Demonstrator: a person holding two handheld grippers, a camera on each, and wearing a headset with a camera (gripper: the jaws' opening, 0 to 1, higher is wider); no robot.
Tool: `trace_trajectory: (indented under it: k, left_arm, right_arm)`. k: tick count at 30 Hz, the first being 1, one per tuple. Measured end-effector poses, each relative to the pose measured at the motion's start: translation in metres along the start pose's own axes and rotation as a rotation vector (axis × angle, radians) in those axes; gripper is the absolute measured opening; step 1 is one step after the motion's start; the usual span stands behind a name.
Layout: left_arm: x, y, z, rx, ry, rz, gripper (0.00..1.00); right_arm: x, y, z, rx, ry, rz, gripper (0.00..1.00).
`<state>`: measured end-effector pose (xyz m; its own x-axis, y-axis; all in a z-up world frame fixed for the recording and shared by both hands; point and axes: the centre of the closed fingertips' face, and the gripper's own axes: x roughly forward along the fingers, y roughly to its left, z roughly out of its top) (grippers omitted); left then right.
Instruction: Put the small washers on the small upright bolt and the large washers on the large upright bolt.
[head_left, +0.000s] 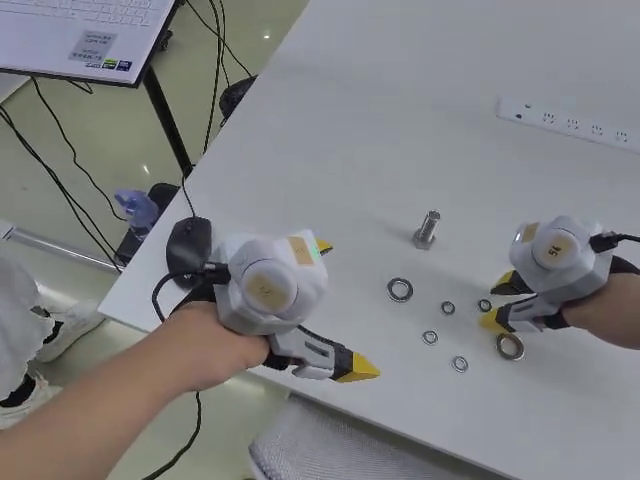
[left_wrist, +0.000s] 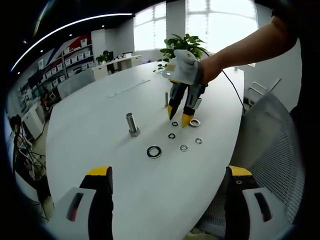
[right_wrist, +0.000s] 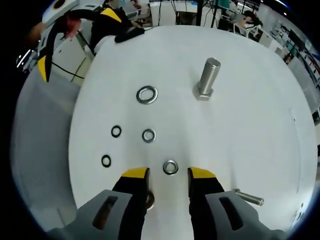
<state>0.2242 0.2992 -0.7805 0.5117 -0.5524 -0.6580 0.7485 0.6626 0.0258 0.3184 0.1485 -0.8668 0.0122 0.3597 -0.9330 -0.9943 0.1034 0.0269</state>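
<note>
Head view: the left gripper (head_left: 342, 307), white body w/ yellow-tipped jaws, hangs over the near-left table edge, jaws spread wide and empty, prob. parked clear while the other one works. The right gripper (head_left: 495, 302) sits low at the right end of the washer group, jaws part open, nothing held, tips pointing left at the small steel ring washers (head_left: 448, 308). There are four of these, scattered. One large steel ring washer (head_left: 400, 290) lies nearest the large upright steel hex bolt (head_left: 427, 229), and a second large washer (head_left: 510, 346) lies just beside the right gripper's near tip. All washers lie flat on the white tabletop (head_left: 400, 120), none on a bolt yet. The large bolt stands just beyond the group, so carries should be short. Left gripper view: its own jaws are wide apart and empty. This view adds the thin small upright bolt (left_wrist: 166, 98), standing just behind the right gripper. Right gripper view: one small silver washer (right_wrist: 170, 167) lies between the tips, not pinched, which looks like lining up for a pick. The second large washer is partly under one jaw; can't tell if they touch. The small bolt stands near, off to the jaws' side.
</note>
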Motion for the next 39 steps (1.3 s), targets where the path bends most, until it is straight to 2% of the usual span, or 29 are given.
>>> trace_trajectory:
  k: [9, 12, 18, 24, 27, 31, 39]
  left_arm:
    - [-0.0002, 0.0051, -0.0037, 0.031, 0.034, 0.010, 0.91]
    - [-0.0002, 0.0049, -0.0054, 0.047, 0.044, 0.007, 0.91]
    - [-0.0010, 0.0077, -0.0050, 0.043, 0.042, 0.019, 0.90]
    - [-0.0024, 0.0046, -0.0069, 0.036, 0.046, 0.009, 0.86]
    - [-0.0032, 0.0046, -0.0077, 0.042, 0.048, 0.012, 0.86]
    - [-0.0036, 0.0043, -0.0079, 0.038, 0.049, 0.012, 0.85]
    - [-0.0039, 0.0024, -0.0037, 0.034, 0.042, 0.011, 0.83]
  right_arm:
    - [0.0022, -0.0010, 0.0028, -0.021, 0.012, -0.002, 0.30]
    - [0.0025, -0.0034, 0.0025, -0.038, 0.031, -0.013, 0.28]
    - [0.0032, -0.0031, 0.0023, -0.049, 0.054, -0.018, 0.26]
    - [0.0037, -0.0026, 0.0024, -0.056, 0.080, -0.024, 0.20]
    - [0.0038, -0.0040, 0.0025, -0.036, 0.090, -0.025, 0.19]
    - [0.0045, -0.0034, 0.0025, -0.054, 0.119, -0.028, 0.16]
    - [0.0064, -0.0075, -0.0006, -0.061, 0.154, -0.042, 0.14]
